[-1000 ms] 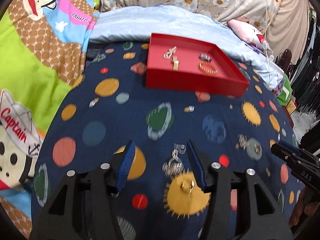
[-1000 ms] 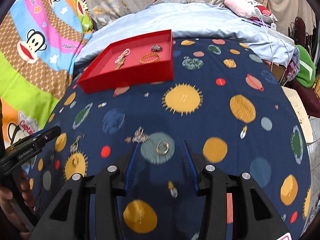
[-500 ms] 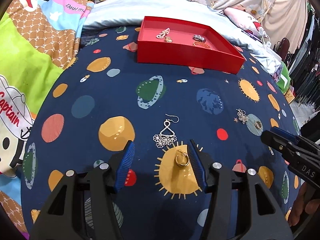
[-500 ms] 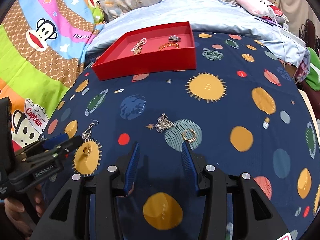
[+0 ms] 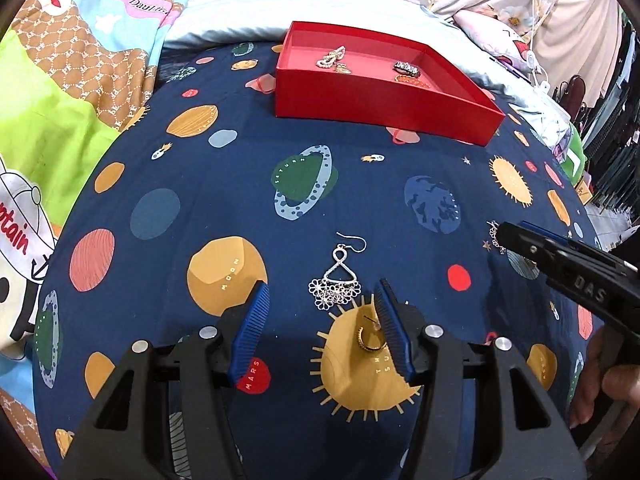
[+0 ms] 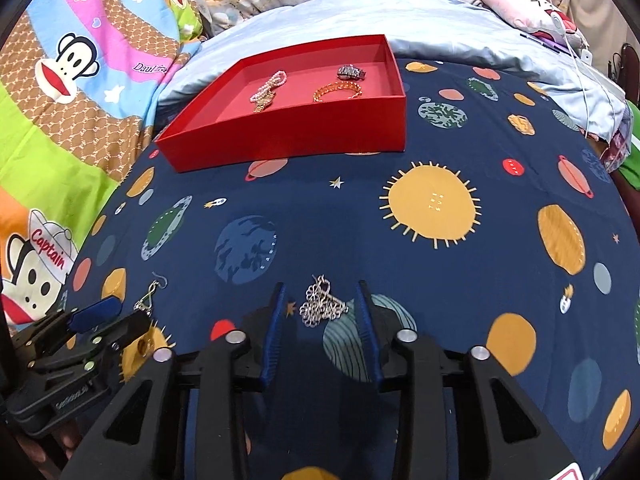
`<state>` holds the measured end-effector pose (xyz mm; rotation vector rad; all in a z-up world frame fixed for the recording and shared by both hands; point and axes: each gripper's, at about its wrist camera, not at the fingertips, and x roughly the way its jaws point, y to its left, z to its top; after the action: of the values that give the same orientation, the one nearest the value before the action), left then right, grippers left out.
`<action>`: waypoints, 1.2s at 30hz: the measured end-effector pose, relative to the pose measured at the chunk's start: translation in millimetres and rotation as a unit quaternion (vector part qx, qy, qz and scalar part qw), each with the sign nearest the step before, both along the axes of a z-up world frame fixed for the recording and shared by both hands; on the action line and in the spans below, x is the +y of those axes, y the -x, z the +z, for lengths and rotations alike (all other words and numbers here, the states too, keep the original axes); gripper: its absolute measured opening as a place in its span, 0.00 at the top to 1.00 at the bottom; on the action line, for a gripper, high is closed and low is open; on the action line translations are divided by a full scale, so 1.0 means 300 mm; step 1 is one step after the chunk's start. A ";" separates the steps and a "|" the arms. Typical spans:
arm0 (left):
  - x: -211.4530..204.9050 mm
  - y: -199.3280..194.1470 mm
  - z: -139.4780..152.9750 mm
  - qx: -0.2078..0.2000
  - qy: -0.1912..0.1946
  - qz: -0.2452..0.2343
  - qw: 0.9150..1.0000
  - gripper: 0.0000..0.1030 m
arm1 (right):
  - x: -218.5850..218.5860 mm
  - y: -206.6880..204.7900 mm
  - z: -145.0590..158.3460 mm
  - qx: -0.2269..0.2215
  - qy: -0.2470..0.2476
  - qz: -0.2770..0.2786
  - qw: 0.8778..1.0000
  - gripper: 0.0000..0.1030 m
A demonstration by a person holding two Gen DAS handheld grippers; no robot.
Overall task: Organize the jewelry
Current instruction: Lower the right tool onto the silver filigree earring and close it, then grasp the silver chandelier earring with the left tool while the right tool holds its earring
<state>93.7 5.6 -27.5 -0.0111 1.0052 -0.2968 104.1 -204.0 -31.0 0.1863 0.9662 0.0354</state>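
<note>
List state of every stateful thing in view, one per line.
red tray: open, holds four pieces
left gripper: open, nothing gripped
gold hoop earring: on cloth, against one left finger
silver drop earring: flat on cloth, free
right gripper: closing, fingers not yet touching
silver cluster earring: on cloth between right fingers

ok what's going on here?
A person with a claw in each hand is sorting jewelry on a bed into a red tray, which already holds a few pieces. The left claw is open over a gold hoop, beside a silver drop earring. The right claw is closing around a silver flower earring, not yet gripping it.
</note>
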 end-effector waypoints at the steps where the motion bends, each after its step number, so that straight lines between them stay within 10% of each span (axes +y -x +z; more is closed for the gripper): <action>1: -0.003 -0.001 0.000 0.000 0.000 -0.002 1.000 0.49 | 0.001 -0.007 -0.005 0.001 0.001 0.001 1.000 0.75; 6: -0.012 -0.009 -0.001 0.000 0.004 -0.006 1.000 0.49 | -0.001 -0.022 -0.019 0.004 0.004 -0.001 1.000 0.93; 19: -0.036 -0.044 -0.002 0.006 0.022 -0.013 1.000 0.82 | -0.009 0.009 0.000 -0.001 -0.019 -0.006 1.000 0.93; 36: -0.085 -0.097 -0.006 0.002 0.031 -0.023 0.999 0.92 | -0.015 0.020 0.018 -0.005 -0.028 -0.005 1.000 0.93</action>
<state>122.7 -19.8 -29.4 -0.0459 1.0011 -0.3698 98.0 -208.4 -25.7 0.2426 0.9557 0.0536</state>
